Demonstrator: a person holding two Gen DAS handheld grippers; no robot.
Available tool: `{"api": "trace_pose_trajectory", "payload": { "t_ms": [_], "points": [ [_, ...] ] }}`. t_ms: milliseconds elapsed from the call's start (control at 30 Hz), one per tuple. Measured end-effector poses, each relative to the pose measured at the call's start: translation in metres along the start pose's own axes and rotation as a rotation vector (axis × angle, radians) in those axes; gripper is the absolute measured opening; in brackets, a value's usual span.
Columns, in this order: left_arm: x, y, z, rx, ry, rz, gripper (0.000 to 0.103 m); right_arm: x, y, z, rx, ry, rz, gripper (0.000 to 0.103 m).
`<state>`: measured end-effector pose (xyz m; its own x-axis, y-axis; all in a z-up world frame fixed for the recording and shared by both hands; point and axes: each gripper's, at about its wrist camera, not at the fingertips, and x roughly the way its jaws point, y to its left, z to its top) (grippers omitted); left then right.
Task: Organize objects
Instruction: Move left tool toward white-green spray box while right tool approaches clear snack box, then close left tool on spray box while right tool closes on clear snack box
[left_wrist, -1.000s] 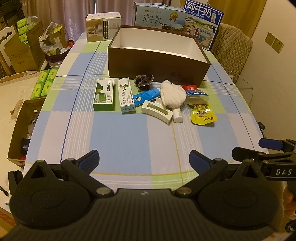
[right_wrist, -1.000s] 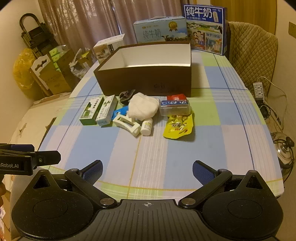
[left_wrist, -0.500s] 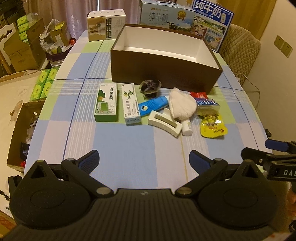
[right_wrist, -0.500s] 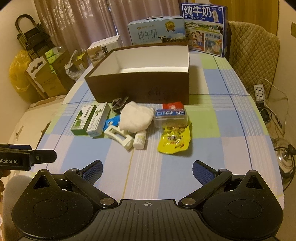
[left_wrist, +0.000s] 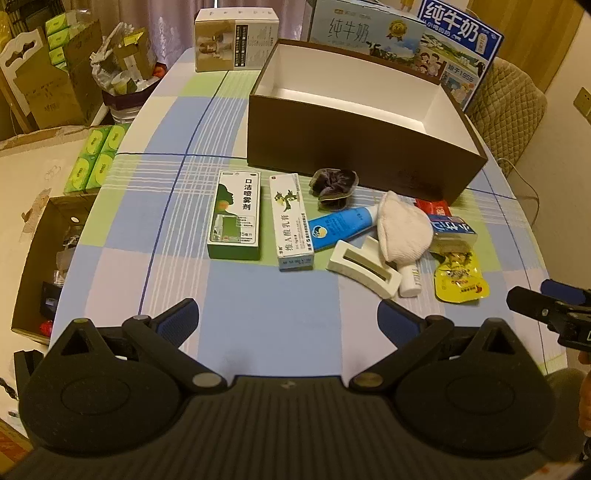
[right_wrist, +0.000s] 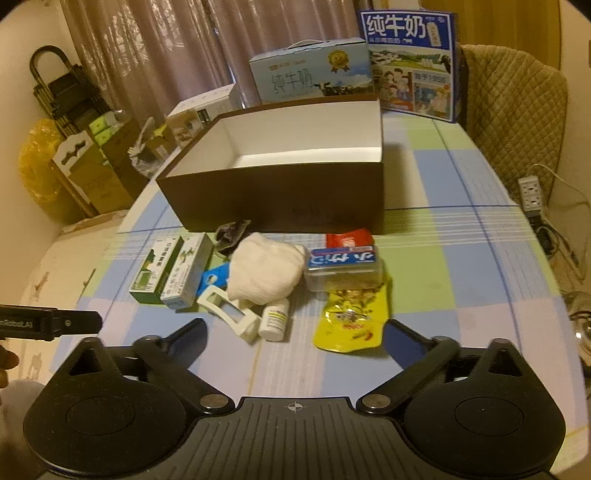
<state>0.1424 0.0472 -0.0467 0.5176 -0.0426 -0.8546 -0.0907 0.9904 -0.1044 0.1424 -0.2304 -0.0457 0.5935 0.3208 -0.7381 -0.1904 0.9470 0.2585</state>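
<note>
My left gripper (left_wrist: 287, 320) and right gripper (right_wrist: 295, 338) both hang with fingers spread wide and empty over the checked tablecloth (left_wrist: 258, 317), short of the clutter lying before the open brown box (right_wrist: 280, 192): green carton (left_wrist: 234, 214), white clip (right_wrist: 229, 312), yellow pouch (right_wrist: 351, 319).

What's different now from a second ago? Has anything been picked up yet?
Nothing has been picked up. Both open grippers, the left gripper and right gripper, have moved forward toward the row of items in front of the brown box, so everything looks nearer. The items themselves lie as before.
</note>
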Motion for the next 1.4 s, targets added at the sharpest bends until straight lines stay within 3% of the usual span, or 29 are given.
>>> {"api": "trace_pose_trajectory", "payload": {
  "t_ms": [167, 400, 767, 1033, 1400],
  "points": [
    [0.012, 0.004, 0.007, 0.009, -0.004, 0.012, 0.098, 0.022, -0.007, 0.007, -0.009, -0.007, -0.033, 0.082],
    [0.034, 0.012, 0.021, 0.021, -0.022, 0.049, 0.098, 0.058, -0.026, 0.021, -0.010, -0.028, -0.095, 0.082],
    [0.081, 0.023, 0.040, 0.023, -0.001, 0.109, 0.098, 0.113, -0.034, 0.027, -0.047, 0.032, -0.145, 0.083],
    [0.105, 0.031, 0.052, 0.069, -0.003, 0.142, 0.098, 0.139, -0.035, 0.031, -0.053, 0.055, -0.182, 0.083],
    [0.125, 0.043, 0.060, 0.059, -0.015, 0.159, 0.098, 0.156, -0.028, 0.031, -0.095, 0.052, -0.238, 0.084]
  ]
}}
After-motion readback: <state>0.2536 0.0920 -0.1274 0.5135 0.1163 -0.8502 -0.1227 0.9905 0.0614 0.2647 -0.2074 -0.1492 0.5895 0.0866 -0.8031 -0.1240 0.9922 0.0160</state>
